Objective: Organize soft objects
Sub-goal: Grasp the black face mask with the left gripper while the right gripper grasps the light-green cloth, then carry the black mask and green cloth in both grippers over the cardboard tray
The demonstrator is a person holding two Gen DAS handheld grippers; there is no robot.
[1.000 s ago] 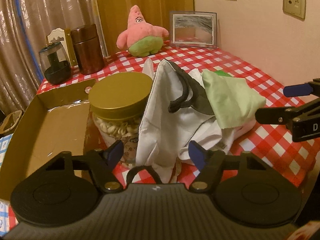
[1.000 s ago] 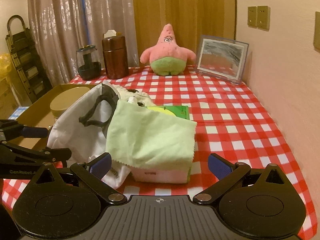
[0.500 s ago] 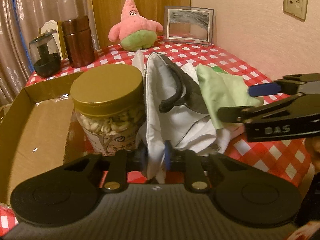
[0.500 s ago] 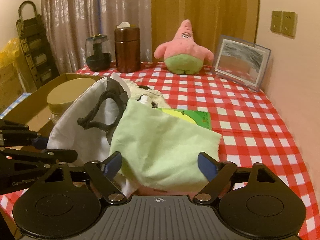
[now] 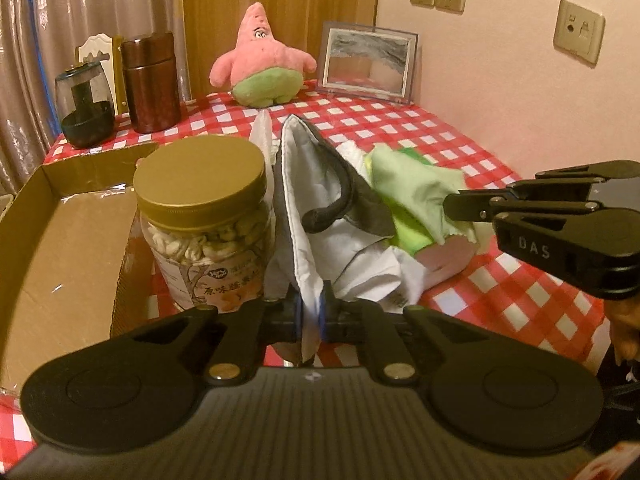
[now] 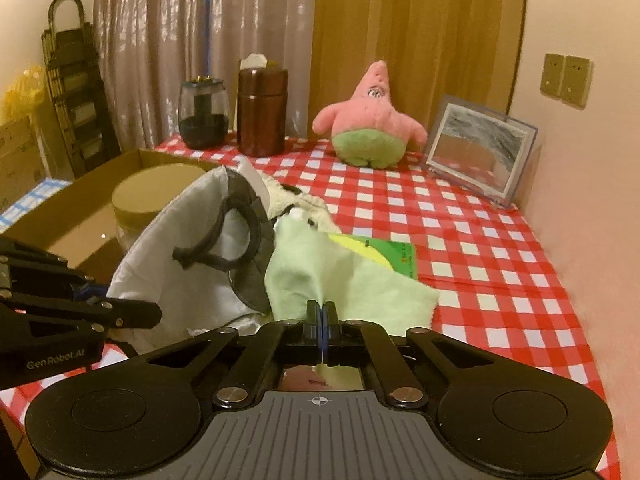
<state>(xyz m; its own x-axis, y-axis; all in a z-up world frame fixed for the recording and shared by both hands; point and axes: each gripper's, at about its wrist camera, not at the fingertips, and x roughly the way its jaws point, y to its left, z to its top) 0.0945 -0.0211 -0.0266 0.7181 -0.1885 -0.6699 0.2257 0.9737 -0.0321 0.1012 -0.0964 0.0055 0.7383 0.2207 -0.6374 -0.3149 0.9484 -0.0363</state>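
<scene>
You are at the pick-up step: both tools have just closed, each on a piece of fabric. Your left tool (image 5: 310, 316) pinches the near bottom edge of the white bag (image 5: 296, 208), which stands just right of the nut jar (image 5: 204, 216). Your right tool (image 6: 321, 330) pinches the near edge of the green cloth (image 6: 320, 280), which is draped over the pile just right of the bag, farther from the jar. Fabric sits between the pads of each tool, so I judge both grips made.

The next move probably calls for lifting the two pieces apart. The cloth rests against the bag's dark strap (image 5: 340, 196) and over a pink block (image 5: 444, 252) and a green packet (image 6: 384, 254), so raise it gently and clear of them. The bag leans against the jar; pull it away from the jar rather than across it, or the jar may tip. The cardboard box (image 5: 60, 240) to the left of the jar looks like a likely place to put things, though that is only a guess.

The left view shows the pink block under the cloth, the jar's label and your right tool from the side. The right view hides the block but shows the packet's flat top, a fluffy cream piece (image 6: 288, 200) behind the bag, and the fold of cloth running into the closed pads.
</scene>
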